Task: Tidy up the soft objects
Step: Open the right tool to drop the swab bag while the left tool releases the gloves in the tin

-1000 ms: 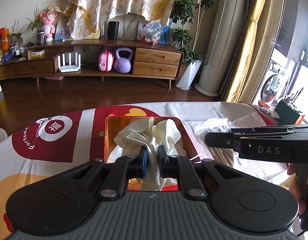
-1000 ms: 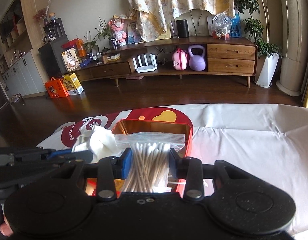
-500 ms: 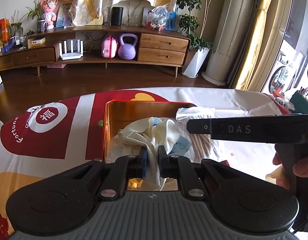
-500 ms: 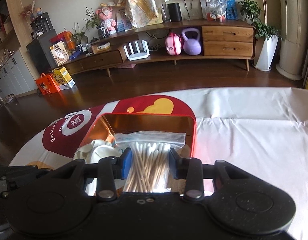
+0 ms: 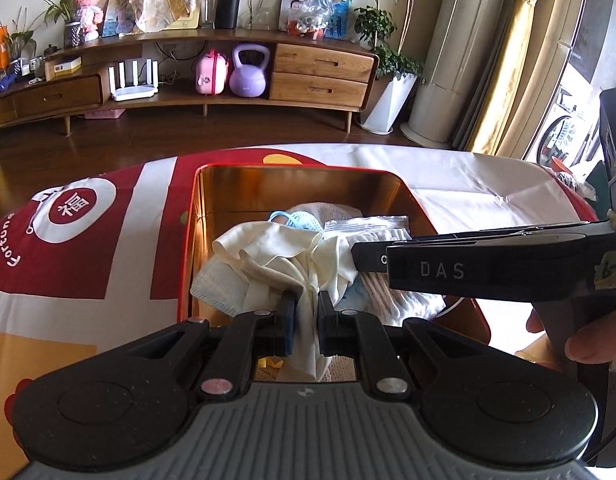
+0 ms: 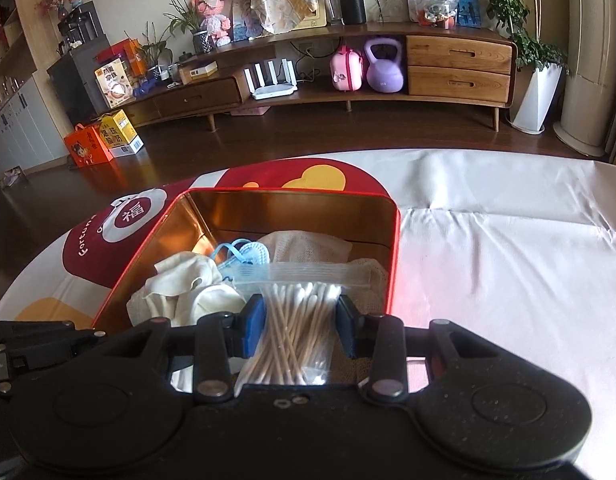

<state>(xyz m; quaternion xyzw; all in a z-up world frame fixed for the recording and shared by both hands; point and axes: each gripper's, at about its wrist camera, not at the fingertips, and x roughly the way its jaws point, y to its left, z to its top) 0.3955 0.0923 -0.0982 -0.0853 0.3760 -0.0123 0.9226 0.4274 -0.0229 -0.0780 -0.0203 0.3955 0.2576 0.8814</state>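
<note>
**Both grippers lowering their loads into the red tin**

Both grippers are dropping deeper into the tin [image 5: 411, 200] than a second ago, and its gold inner walls are now filling far more of each view. Over on the left, the left gripper [image 5: 306, 312] is pinching the cream cloth [image 5: 276, 256] between its blue pads [image 5: 288, 314], jaws nearly closed on a thin fold; the cloth is bunching up in the near left part of the tin, spilling over a white quilted pad [image 5: 220, 284]. Behind it, toward the far wall, a light blue face mask [image 6: 244, 254] and a white mesh cloth [image 6: 308, 246] are lying on the tin floor. Moving right, the right gripper [image 6: 301, 322] is clamping the clear zip bag of cotton swabs [image 6: 296, 320] across its middle, jaws partly open at bag width, and the bag is sitting over the near right side of the tin. All of it is resting on the red and white tablecloth [image 6: 507, 260].
</note>
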